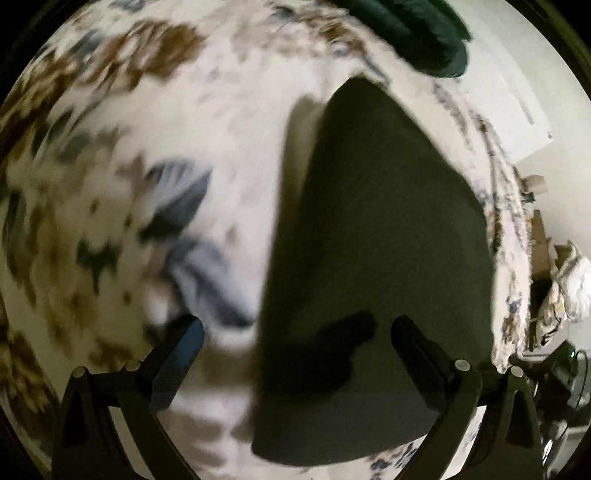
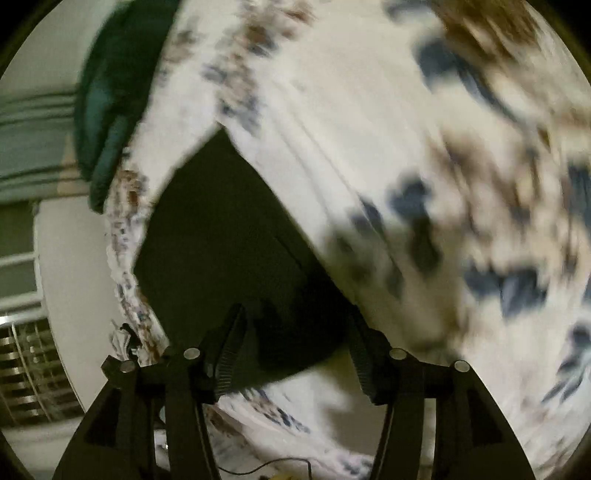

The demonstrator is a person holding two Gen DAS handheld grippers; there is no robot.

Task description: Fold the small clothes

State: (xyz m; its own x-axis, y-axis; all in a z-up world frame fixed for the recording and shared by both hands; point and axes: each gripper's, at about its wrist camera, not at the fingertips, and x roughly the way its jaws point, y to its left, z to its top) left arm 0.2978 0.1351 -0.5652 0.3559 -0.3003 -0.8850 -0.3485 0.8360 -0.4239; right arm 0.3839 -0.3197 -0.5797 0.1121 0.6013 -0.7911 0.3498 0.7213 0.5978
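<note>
Hovering with fingers spread and grasping nothing, the left gripper (image 1: 295,332) and right gripper (image 2: 295,332) are pointing at a dark garment (image 1: 376,240) that is lying flat on a floral bedspread (image 1: 129,166), near its edge. Farther back, a dark green bundle (image 1: 417,33) is resting on the same bedspread. Both views are blurring the printed pattern.
</note>
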